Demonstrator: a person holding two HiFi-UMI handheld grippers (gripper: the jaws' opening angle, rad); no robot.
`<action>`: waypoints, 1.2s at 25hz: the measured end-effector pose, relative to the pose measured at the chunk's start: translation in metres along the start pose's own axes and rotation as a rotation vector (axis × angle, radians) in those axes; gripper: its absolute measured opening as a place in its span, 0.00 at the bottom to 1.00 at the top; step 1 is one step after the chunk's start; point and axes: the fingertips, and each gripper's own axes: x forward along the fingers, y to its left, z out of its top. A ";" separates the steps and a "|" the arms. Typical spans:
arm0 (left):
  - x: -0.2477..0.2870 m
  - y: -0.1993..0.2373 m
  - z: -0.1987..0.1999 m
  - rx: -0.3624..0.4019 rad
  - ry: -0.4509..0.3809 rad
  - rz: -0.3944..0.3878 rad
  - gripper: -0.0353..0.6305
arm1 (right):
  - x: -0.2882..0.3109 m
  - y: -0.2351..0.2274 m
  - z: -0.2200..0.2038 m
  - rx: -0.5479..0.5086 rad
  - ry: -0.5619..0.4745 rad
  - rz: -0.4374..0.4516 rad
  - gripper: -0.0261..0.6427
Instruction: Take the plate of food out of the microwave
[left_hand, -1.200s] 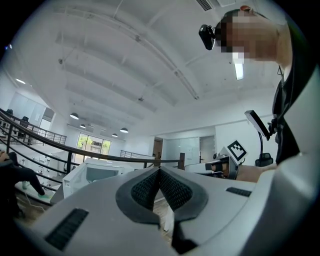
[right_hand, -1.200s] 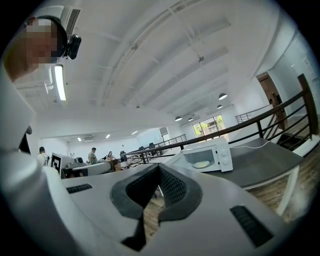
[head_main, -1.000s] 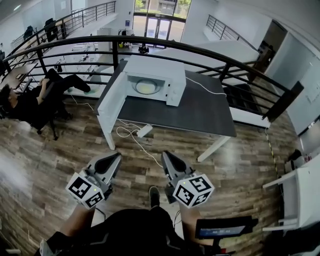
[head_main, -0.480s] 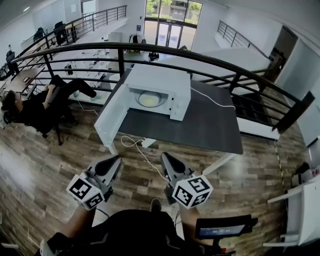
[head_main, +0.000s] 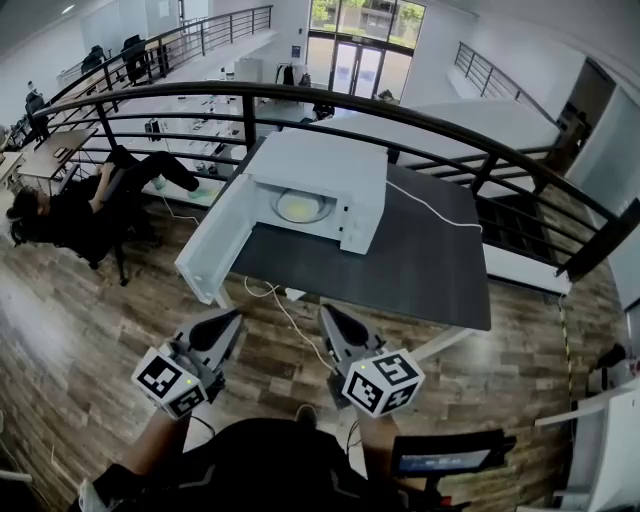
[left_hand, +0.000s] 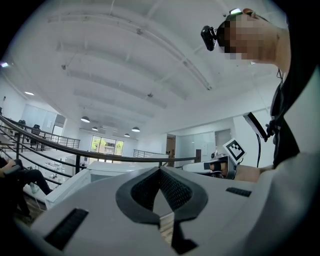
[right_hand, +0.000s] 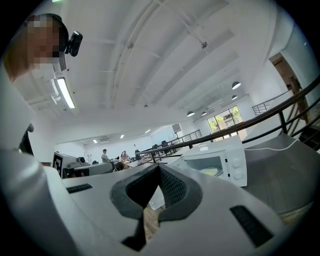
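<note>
On the dark table: one white microwave is stood at the far left end of the table, well apart from both grippers.
Door: one door is swung fully open to the left, so the opening step is judged to be done.
Plate of food: one plate of food is seen lying flat inside the microwave cavity, pale yellow, touched by nothing.
Left gripper: the left gripper is held low over the wooden floor, short of the table; its jaws are brought together at the tips and nothing is caught between them.
Right gripper: the right gripper is held just beside the left gripper, its jaws likewise pressed together and empty.
Task progress: an early stage is judged. Access to the cavity is cleared, but the plate is not yet reached, gripped or lifted.
Left to do: by judgement, the table is to be approached, jaws are to be opened, the plate's rim is to be taken, and the plate is to be drawn out level.
Count: one microwave, one door, one plate, one table, two grippers. Two dials are counted on the microwave's panel, one white cable across the table top, and one seated person beyond the railing.
</note>
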 end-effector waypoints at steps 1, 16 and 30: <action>0.007 -0.001 0.002 0.003 -0.014 -0.007 0.06 | 0.002 -0.006 0.001 0.001 0.001 0.012 0.04; 0.083 0.015 -0.021 0.026 0.053 0.106 0.06 | 0.029 -0.085 0.015 0.002 0.053 0.105 0.04; 0.085 0.092 -0.012 0.020 0.047 0.135 0.06 | 0.107 -0.098 0.017 0.029 0.054 0.065 0.04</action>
